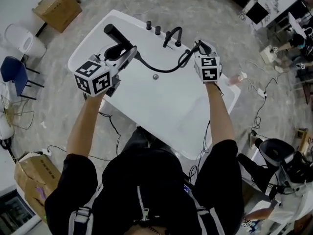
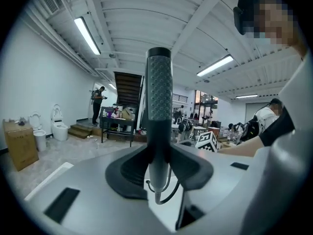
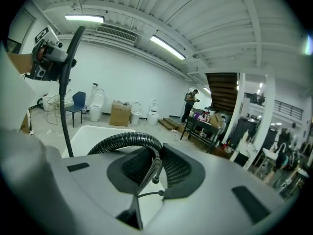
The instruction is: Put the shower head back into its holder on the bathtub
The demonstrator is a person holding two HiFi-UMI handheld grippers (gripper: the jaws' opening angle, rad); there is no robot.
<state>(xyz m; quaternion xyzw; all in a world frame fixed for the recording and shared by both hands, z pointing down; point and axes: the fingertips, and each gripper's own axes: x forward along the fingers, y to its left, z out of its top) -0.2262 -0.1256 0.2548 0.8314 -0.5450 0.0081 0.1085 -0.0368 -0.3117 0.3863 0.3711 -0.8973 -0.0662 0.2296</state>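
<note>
A black shower head (image 1: pixel 116 35) with a ribbed handle (image 2: pixel 159 102) is held over the far left part of the white bathtub (image 1: pixel 171 111). My left gripper (image 1: pixel 124 55) is shut on that handle, which stands upright between the jaws of the left gripper (image 2: pixel 159 165). The black hose (image 1: pixel 159 70) sags across the tub to my right gripper (image 1: pixel 199 47), which is shut on it near the black faucet (image 1: pixel 173 35). In the right gripper view the corrugated hose (image 3: pixel 129 140) loops through the jaws of the right gripper (image 3: pixel 149 173).
Two black knobs (image 1: pixel 153 27) stand on the tub's far rim beside the faucet. A cardboard box (image 1: pixel 57 8), a white toilet (image 1: pixel 22 38) and a blue chair (image 1: pixel 12 72) stand at the left. Cables (image 1: pixel 259 99) and desks lie at the right.
</note>
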